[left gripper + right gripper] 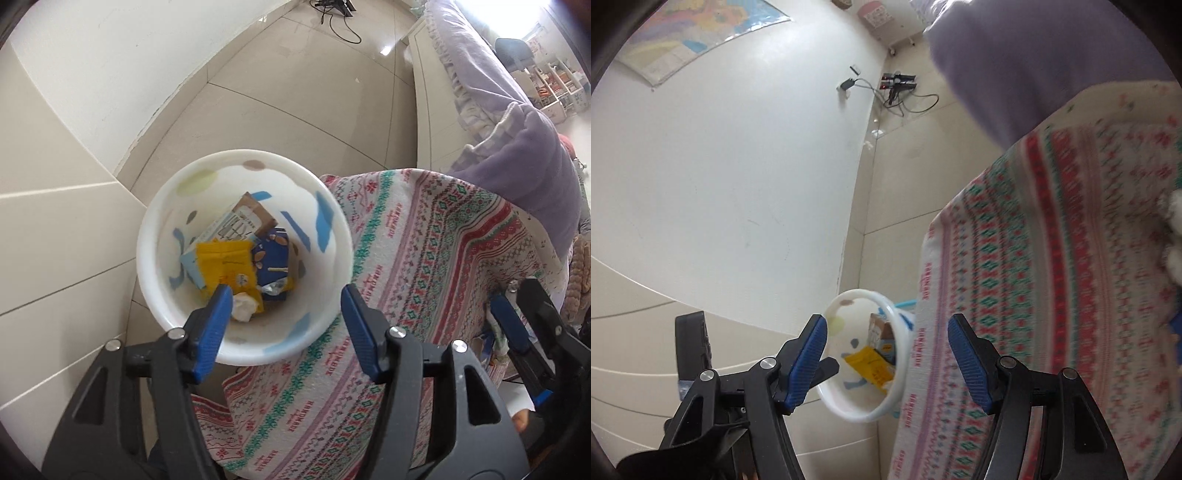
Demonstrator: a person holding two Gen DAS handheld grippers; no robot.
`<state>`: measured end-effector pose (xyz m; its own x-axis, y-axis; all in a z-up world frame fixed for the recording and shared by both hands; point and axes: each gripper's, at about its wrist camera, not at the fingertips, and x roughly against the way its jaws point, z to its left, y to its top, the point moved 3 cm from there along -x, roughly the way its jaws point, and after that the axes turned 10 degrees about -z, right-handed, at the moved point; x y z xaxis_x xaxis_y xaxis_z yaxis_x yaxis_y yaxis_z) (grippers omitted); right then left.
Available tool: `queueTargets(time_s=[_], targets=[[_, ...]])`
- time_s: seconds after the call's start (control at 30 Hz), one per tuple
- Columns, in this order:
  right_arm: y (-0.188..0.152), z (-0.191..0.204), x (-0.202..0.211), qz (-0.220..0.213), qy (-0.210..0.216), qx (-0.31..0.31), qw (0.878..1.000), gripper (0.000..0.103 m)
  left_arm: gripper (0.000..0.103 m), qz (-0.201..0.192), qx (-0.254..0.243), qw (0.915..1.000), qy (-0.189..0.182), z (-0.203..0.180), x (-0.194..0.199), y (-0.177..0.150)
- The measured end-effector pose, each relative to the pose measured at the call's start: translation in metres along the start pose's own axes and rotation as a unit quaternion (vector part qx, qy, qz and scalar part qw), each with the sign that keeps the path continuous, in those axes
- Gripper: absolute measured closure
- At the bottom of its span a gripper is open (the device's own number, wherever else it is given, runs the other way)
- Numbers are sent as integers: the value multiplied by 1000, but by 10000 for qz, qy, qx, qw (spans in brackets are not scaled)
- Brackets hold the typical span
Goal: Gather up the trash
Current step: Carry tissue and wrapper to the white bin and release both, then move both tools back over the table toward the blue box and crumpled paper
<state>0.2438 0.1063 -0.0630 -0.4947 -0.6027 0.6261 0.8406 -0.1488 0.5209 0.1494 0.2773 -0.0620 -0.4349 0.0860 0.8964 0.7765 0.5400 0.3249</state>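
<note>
The white bin (243, 254) stands on the tiled floor (295, 92) hard against the edge of the cloth-covered surface (424, 258), a placement that looks chosen so rubbish swept or carried off the patterned cloth has only a short drop into it. The left gripper (286, 317) hangs almost straight above the bin's mouth, its blue pads spread apart with nothing between them; holding it there, pointing down into the opening, fits a drop into the bin rather than a reach for something. Inside the bin the trash lies in a loose heap at the bottom: a pale printed carton (236, 229) leaning against the far wall, a yellow packet (227, 266) across the middle, a dark blue wrapper (271, 258) beside it on the right, and a crumpled white scrap (243, 308) at the near edge, just beside the left pad. The bin is far from full, its decorated inner wall showing all the way round. Further right, the right gripper (886, 365) is also open and empty, angled across the bin's rim toward the cloth edge. At the far right of the right wrist view a blurred white object (1174, 236) lies on the cloth; whether it is more trash I cannot tell.
</note>
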Motion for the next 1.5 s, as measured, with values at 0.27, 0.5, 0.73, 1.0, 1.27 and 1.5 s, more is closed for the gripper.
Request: queueTargets(time_s=[0.27, 0.5, 0.73, 1.0, 1.27, 1.5], targets=[[37, -47, 91, -124, -556, 114, 9983, 34, 41, -81, -372, 9986, -359, -71, 10, -25], [84, -117, 187, -370, -1030, -16, 9940, 34, 39, 218, -1492, 9860, -715, -173, -2, -81], [107, -207, 235, -520, -1841, -361, 9809, 33, 36, 808, -1904, 9714, -1164, -251, -27, -150], [100, -260, 248, -102, -2179, -362, 9752, 33, 30, 910, -1607, 9761, -1145, -291, -58, -184], [85, -291, 237, 394, -2654, 103, 9633, 33, 24, 763, -2011, 9735, -778, -326, -76, -205], [74, -322, 217, 809, -2853, 205, 9548, 33, 33, 490, -2577, 9647, -245, -348, -87, -218]])
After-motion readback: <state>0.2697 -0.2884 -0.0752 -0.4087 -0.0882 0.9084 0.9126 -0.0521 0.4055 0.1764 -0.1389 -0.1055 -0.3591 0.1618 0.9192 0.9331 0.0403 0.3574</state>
